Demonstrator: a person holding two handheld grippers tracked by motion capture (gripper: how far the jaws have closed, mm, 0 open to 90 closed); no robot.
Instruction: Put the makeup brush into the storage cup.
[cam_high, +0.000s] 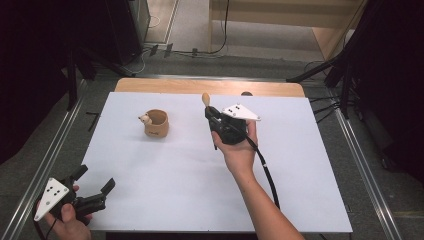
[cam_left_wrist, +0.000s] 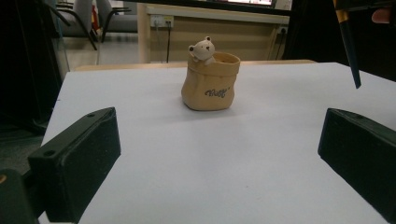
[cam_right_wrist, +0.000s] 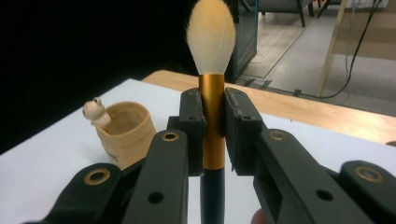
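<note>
Makeup brush (cam_right_wrist: 212, 93) is up off the table, clamped by the right gripper (cam_right_wrist: 213, 135); both pads squeeze the gold ferrule. Long axis runs along the jaws: pale bristles (cam_high: 205, 98) lead, pointing toward the table's far edge, and the dark handle (cam_left_wrist: 349, 51) trails back and down toward the hand. In the high view the brush sits right of the bear-trimmed pot (cam_high: 156, 123), apart from it. Judged status: pickup done; carrying to the pot and setting the brush in, probably handle first, is left, so a flip looks needed. Left gripper (cam_high: 92, 187) rests near the white mat's (cam_high: 175, 190) front left corner, jaws spread, nothing between them.
</note>
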